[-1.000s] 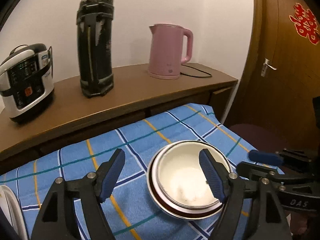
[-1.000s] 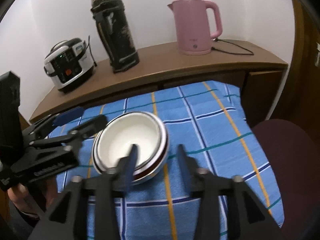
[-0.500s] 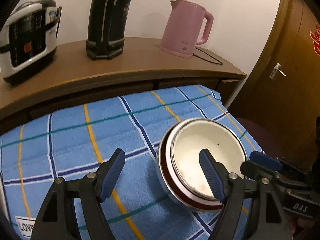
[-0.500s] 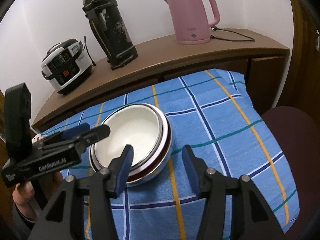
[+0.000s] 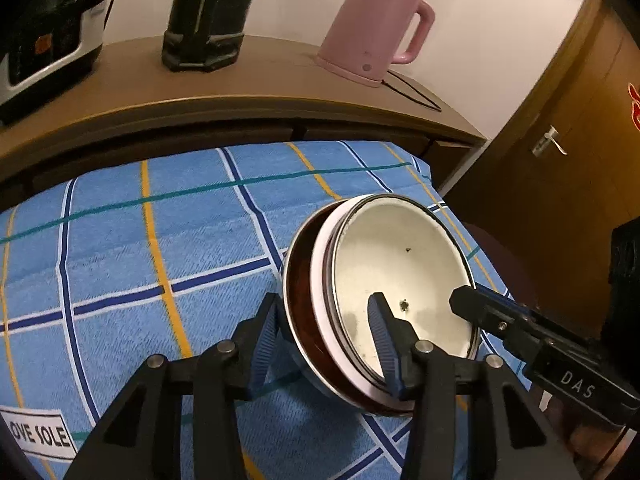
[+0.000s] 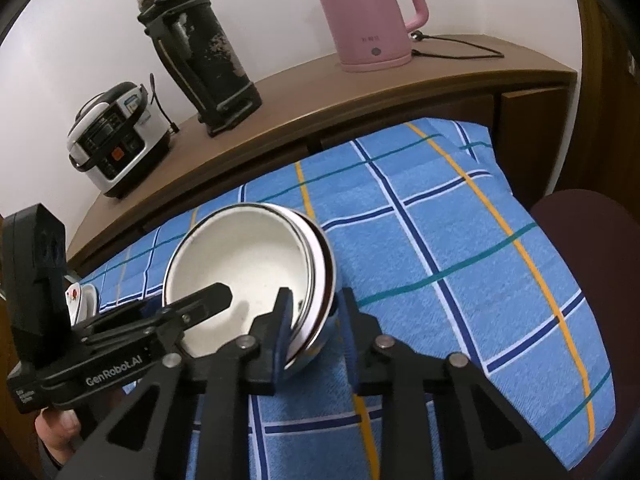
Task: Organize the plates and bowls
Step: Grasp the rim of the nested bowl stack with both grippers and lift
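A stack of nested bowls (image 5: pixel 384 280), white inside with a dark red-brown outer bowl, sits on the blue checked cloth (image 5: pixel 160 248). My left gripper (image 5: pixel 324 344) is shut on the stack's near-left rim, one finger inside and one outside. My right gripper (image 6: pixel 316 320) is shut on the opposite rim of the bowl stack (image 6: pixel 248 268), one finger inside and one outside. Each gripper shows in the other's view. The stack looks tilted in both views.
A wooden sideboard (image 6: pixel 360 92) behind the cloth carries a pink kettle (image 6: pixel 372 16), a tall black flask (image 6: pixel 200 56) and a rice cooker (image 6: pixel 116 140). A small white dish (image 6: pixel 80 300) lies at the cloth's left. A dark round stool (image 6: pixel 592 248) and a wooden door (image 5: pixel 560 152) stand at the right.
Both grippers have closed from open onto the rim of the bowl stack, one on each side. The stack now looks tilted in the left wrist view.
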Tool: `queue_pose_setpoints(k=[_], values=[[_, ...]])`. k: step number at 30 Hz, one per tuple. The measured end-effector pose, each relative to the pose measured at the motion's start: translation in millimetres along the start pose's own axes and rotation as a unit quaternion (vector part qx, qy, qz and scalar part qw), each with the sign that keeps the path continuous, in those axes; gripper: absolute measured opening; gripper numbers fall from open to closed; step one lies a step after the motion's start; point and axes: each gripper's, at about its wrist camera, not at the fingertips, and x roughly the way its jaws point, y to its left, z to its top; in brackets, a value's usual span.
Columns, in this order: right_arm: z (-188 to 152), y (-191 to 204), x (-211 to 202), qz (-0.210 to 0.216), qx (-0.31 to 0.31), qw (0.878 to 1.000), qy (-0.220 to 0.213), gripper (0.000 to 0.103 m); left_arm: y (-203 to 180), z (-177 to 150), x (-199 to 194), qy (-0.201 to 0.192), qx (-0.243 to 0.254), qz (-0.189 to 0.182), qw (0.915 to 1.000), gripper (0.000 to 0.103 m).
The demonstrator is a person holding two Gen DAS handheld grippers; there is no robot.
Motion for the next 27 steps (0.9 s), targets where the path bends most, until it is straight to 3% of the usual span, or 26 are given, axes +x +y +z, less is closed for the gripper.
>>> queue_pose_setpoints(k=[7,11,27], values=[[2.6,-2.8,4.7,0.0,0.006,1.0,-0.009,0.023,1.9,-0.5,-0.6,-0.001,-0.006,-0.005,1.0,0.047],[1.4,-7.9,4.5,0.003,0.017,1.0,-0.007,0.034,3.1,-0.6,0.5,0.002,-0.008,-0.015,0.9998,0.044],[3.3,-2.8,5.1,0.022,0.033,0.999,0.014,0.02,5.9,-7.6,-8.3,0.003,-0.035,-0.008,0.9994,0.043]])
